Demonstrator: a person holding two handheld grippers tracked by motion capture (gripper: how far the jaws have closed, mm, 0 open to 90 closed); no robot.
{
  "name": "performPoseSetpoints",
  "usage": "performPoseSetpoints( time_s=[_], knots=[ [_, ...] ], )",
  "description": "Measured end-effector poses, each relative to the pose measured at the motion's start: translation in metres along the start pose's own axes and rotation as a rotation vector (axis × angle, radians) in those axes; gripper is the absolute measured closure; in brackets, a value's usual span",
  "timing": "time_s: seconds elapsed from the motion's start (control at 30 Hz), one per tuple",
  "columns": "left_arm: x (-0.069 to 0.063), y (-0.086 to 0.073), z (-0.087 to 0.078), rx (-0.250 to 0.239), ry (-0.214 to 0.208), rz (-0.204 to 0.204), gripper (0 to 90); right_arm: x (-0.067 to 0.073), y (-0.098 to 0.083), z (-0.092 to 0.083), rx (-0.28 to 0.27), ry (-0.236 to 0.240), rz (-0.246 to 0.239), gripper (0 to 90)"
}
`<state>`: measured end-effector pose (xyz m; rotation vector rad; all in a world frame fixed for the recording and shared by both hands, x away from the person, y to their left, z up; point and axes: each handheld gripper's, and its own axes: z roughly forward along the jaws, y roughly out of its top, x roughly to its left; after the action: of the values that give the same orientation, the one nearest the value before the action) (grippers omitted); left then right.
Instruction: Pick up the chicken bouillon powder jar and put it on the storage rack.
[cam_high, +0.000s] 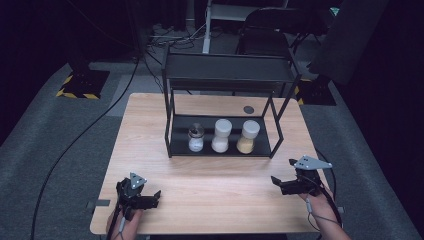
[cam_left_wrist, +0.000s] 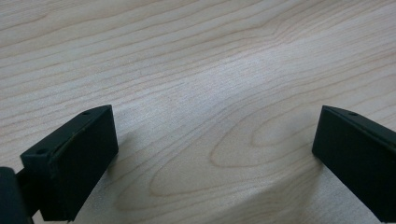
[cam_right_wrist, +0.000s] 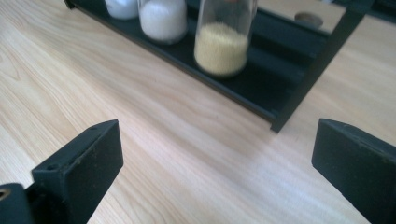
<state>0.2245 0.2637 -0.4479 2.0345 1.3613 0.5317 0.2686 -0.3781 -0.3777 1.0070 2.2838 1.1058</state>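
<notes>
Left gripper (cam_high: 150, 199) lies low at lower left, right gripper (cam_high: 286, 176) at lower right, both jaws wide, angled toward the jars (cam_high: 220, 136)

Dark room, grey carpet floor (cam_high: 60, 130), black chair (cam_high: 272, 30), hazard-striped stand bases (cam_high: 80, 85)

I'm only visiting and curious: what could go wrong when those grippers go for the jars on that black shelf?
1. The three jars stand close together, so wide-open fingers reaching for the yellow-filled jar might knock its neighbour over.
2. The rack's top shelf hangs low over the jars, so a gripper could bump it.
3. The jars look like glass and may slip.
</notes>
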Motion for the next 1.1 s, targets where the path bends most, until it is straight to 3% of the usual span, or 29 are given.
performPoseSetpoints(
  time_s=[0.3, 0.53, 1.1],
  knots=[
    [0.000, 0.000, 0.000, -0.001, 0.000, -0.001, 0.3, 0.001, -0.019, 0.007, 0.033, -0.006, -0.014, 2.0],
    [0.000, 0.000, 0.000, 0.000, 0.000, 0.000, 0.2, 0.000, -0.028, 0.014, 0.069, 0.002, 0.005, 2.0],
    [0.000, 0.000, 0.000, -0.001, 0.000, -0.001, 0.2, 0.001, -0.036, 0.032, 0.160, 0.001, 0.008, 2.2]
  ],
)
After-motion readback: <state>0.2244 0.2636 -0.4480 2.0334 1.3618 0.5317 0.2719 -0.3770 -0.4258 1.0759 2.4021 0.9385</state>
